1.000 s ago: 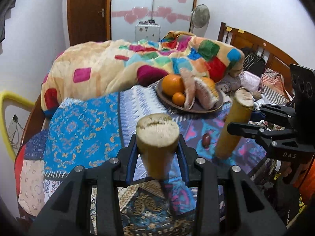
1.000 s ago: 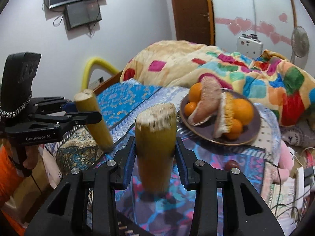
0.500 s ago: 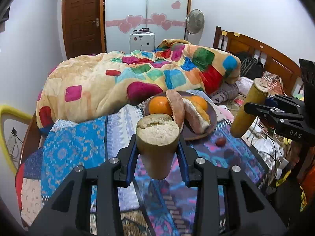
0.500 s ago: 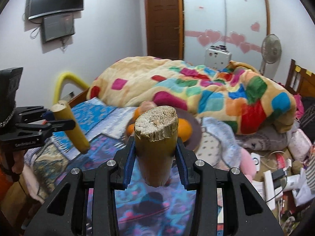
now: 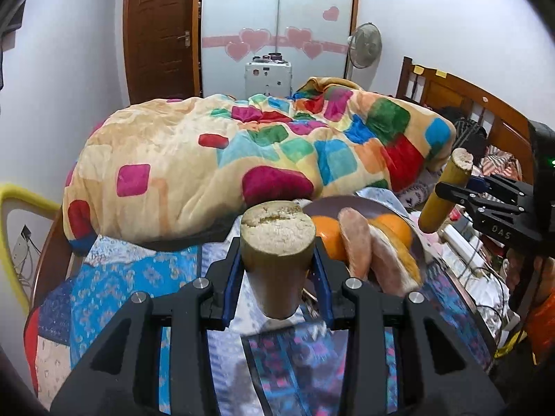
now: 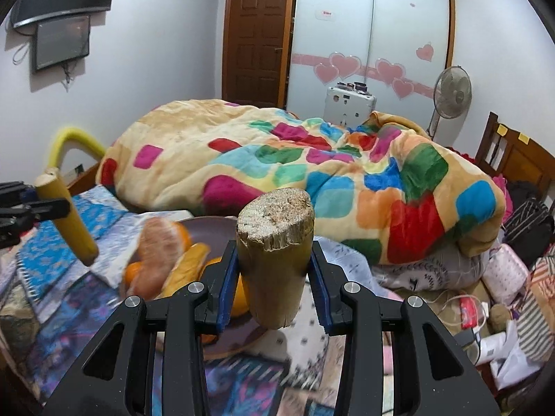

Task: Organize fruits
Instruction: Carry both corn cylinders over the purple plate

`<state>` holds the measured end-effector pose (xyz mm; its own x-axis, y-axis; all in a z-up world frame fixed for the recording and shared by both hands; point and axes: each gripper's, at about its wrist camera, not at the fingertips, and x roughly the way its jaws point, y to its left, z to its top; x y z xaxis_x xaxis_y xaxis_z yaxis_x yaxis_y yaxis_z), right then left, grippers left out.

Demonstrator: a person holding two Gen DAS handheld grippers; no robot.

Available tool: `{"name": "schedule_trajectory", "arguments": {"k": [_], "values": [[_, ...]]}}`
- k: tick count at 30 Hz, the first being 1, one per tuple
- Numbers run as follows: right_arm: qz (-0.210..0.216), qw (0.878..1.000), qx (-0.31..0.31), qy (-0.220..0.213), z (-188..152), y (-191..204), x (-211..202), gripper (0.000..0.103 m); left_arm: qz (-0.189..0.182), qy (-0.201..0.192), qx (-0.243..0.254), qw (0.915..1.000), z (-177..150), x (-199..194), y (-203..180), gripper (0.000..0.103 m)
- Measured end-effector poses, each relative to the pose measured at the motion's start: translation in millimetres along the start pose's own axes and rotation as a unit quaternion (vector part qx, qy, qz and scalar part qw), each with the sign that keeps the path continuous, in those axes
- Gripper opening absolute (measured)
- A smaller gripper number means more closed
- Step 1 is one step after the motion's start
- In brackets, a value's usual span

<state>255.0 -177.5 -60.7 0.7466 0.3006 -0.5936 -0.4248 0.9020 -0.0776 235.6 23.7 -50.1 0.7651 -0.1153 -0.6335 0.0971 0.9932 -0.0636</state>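
Note:
My left gripper (image 5: 277, 270) is shut on a short yellow-green cane piece (image 5: 277, 242) that stands upright between its blue pads. My right gripper (image 6: 275, 277) is shut on a second cane piece (image 6: 275, 239) in the same way. Each shows in the other's view: the right gripper (image 5: 451, 194) far right, the left gripper (image 6: 48, 206) far left, with its cane (image 6: 69, 225) tilted. A brown plate (image 6: 215, 225) on the bed holds oranges (image 5: 326, 239) and pale pomelo wedges (image 5: 357, 242). The plate lies just behind both held pieces, partly hidden by them.
A patchwork quilt (image 5: 242, 159) is heaped behind the plate. The wooden headboard (image 5: 468, 104) and bags, cables and clothes (image 6: 485, 305) crowd the right side. A yellow rail (image 5: 14, 204) edges the bed's left. A fan (image 6: 451, 93) and a white case (image 6: 348, 107) stand by the wardrobe.
Both grippers have moved across the bed towards the plate, which now sits close behind the held cane pieces. The right one has also swung rightward. Both grips are unchanged.

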Motion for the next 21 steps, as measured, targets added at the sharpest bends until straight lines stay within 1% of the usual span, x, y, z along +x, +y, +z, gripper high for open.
{"name": "schedule_trajectory", "arguments": {"k": [5,8,13,15,16,21], "values": [[-0.007,1.000,-0.022,0.012,10,3,30,0.035,0.010,0.011,0.001,0.9999,11,26,12,0.037],[-0.007,0.998,-0.052,0.025,13,12,46,0.035,0.014,0.010,0.002,0.9998,12,35,17,0.037],[0.028,0.996,-0.076,0.048,17,28,65,0.036,0.023,0.010,0.006,0.9997,13,44,20,0.037],[0.020,0.994,-0.093,0.048,18,38,68,0.036,0.023,0.010,0.006,0.9997,14,45,21,0.037],[0.023,0.994,-0.096,0.048,19,41,69,0.037,0.025,0.008,0.007,0.9996,14,43,20,0.037],[0.068,0.992,-0.084,0.063,24,47,72,0.045,0.028,-0.003,0.010,0.9995,15,34,19,0.037]]}}
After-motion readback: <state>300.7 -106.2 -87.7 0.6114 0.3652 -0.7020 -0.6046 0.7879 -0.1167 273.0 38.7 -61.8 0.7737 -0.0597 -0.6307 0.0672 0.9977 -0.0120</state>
